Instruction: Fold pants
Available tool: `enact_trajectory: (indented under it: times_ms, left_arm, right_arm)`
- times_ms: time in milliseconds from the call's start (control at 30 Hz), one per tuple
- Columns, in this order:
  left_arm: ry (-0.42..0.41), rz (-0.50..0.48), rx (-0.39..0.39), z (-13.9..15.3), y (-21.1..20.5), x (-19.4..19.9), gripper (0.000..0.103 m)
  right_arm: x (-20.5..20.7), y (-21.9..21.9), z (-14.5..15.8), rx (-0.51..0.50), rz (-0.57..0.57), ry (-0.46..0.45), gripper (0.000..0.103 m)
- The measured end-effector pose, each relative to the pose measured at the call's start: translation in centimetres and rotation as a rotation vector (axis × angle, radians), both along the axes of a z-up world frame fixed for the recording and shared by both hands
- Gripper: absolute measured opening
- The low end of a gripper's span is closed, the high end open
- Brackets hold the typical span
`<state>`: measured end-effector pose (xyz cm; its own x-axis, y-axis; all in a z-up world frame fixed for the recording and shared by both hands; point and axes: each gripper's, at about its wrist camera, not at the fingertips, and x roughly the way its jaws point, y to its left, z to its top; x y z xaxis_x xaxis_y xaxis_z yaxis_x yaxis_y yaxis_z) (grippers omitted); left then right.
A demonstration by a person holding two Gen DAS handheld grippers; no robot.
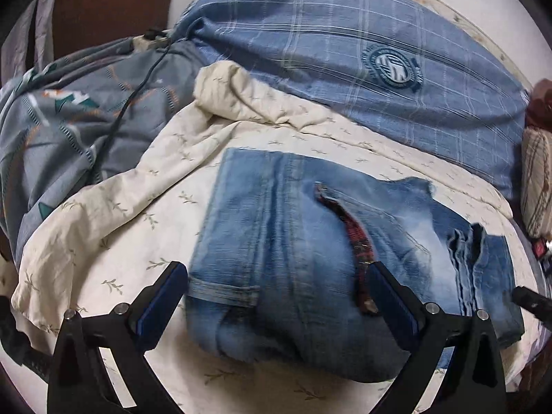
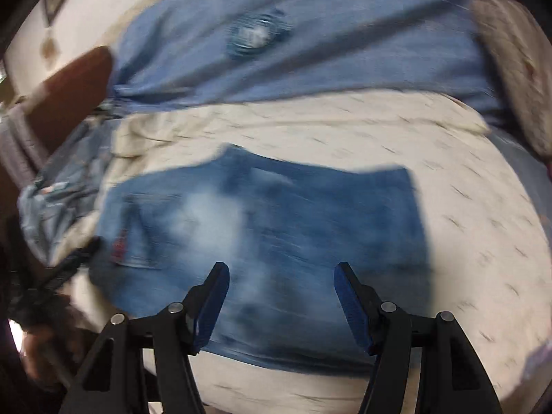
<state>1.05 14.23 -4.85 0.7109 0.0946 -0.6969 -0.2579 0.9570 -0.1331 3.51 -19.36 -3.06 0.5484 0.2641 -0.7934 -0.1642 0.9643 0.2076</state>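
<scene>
A pair of faded blue jeans lies folded into a compact bundle on a cream sheet; a hemmed cuff and a red patterned pocket lining show on top. My left gripper hovers open over the bundle's near edge, its blue pads wide apart with nothing pinched between them. In the blurred right wrist view the same jeans spread across the middle, and my right gripper stands open above their near part, holding nothing.
A blue checked pillow with a round badge lies behind the jeans. A grey patterned quilt with a black cable over it is bunched at the left. A brown headboard stands at the back left. The cream leaf-print sheet covers the bed.
</scene>
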Motion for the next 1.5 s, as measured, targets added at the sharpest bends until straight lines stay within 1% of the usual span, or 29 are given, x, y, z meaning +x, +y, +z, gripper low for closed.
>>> enact_trajectory:
  times_ms: [33,67,100,133,167,200,233,267,300,367,400,467,533,667,733,767,867,1000,1100,1167,1200,1233,1367,1500]
  left_arm:
    - [-0.001,-0.007,0.009,0.0,-0.4,0.0,0.103]
    - [0.005,-0.019,0.017,-0.1,-0.8,0.1,0.103]
    - [0.022,-0.027,0.02,-0.4,-1.1,0.3,0.103]
    - [0.062,-0.041,0.023,-1.1,-1.5,0.8,0.103]
    - [0.096,-0.055,0.026,-1.7,-1.9,1.1,0.103]
    - [0.103,-0.057,0.038,-1.9,-2.1,1.3,0.103]
    - [0.094,-0.058,0.048,-1.7,-2.2,1.2,0.103]
    - [0.09,-0.059,0.046,-1.4,-2.2,1.2,0.103]
    - [0.079,-0.053,0.035,-0.7,-2.0,0.9,0.103]
    - [0.027,-0.031,-0.006,0.5,-1.7,-0.1,0.103]
    - [0.001,-0.018,-0.038,1.0,-1.4,-0.8,0.103]
    - [-0.018,0.007,-0.132,1.6,-0.4,-1.8,0.103]
    - [-0.009,0.04,-0.275,1.4,1.0,-2.8,0.103]
    - [0.039,0.081,-0.537,-0.2,2.4,-3.9,0.103]
    - [0.051,0.095,-0.596,-0.8,2.4,-4.1,0.103]
    - [0.063,0.101,-0.616,-1.2,2.4,-3.9,0.103]
    - [0.086,0.113,-0.627,-1.9,2.3,-3.3,0.103]
    - [0.078,0.107,-0.647,-1.9,2.5,-2.5,0.103]
    - [0.084,0.099,-0.675,-3.2,3.3,-1.7,0.103]
    - [0.104,0.094,-0.76,-5.0,3.9,-1.5,0.103]
    - [0.098,0.091,-0.769,-5.2,4.0,-1.5,0.103]
    - [0.084,0.09,-0.761,-5.0,4.1,-1.6,0.103]
    - [0.089,0.099,-0.761,-4.9,4.0,-1.8,0.103]
    - [0.085,0.093,-0.743,-4.9,3.6,-1.2,0.103]
  right_arm:
    - [0.0,-0.8,-0.5,-0.008,-0.034,0.007,0.067]
    - [0.1,-1.5,-1.4,-0.01,-0.063,0.019,0.069]
    - [0.5,-1.8,-2.5,-0.019,-0.07,0.055,0.072]
    - [0.9,-1.6,-4.0,-0.034,-0.058,0.115,0.072]
    - [0.7,-1.4,-4.2,-0.057,-0.038,0.082,0.074]
    - [0.4,-1.0,-4.0,-0.07,-0.015,0.046,0.075]
    - [0.5,-0.9,-3.9,-0.061,-0.009,0.057,0.075]
    - [0.5,-1.2,-3.5,-0.019,-0.009,0.046,0.075]
    - [0.3,-1.9,-3.1,0.041,-0.019,0.014,0.075]
    - [0.2,-3.0,-2.3,0.11,-0.055,-0.029,0.075]
    - [0.2,-3.5,-2.1,0.121,-0.07,-0.044,0.075]
    - [0.3,-4.1,-2.1,0.142,-0.094,-0.059,0.075]
    - [0.4,-4.4,-2.3,0.156,-0.102,-0.048,0.075]
    - [0.2,-4.3,-1.8,0.167,-0.091,-0.064,0.075]
    - [0.0,-4.2,-1.8,0.173,-0.082,-0.064,0.075]
    - [-1.2,-4.3,-1.6,0.174,-0.082,-0.065,0.075]
    - [-1.3,-4.1,-1.5,0.182,-0.077,-0.066,0.075]
    - [-1.5,-4.7,-1.3,0.198,-0.093,-0.077,0.075]
    - [-1.2,-5.2,-1.5,0.22,-0.105,-0.065,0.075]
    - [-1.1,-5.3,-1.6,0.228,-0.11,-0.055,0.075]
    - [-1.1,-5.4,-1.6,0.232,-0.113,-0.055,0.075]
    - [-1.1,-5.5,-1.6,0.236,-0.116,-0.059,0.075]
    - [-0.9,-5.9,-1.7,0.258,-0.127,-0.047,0.075]
    - [-0.8,-6.0,-1.9,0.268,-0.128,-0.042,0.075]
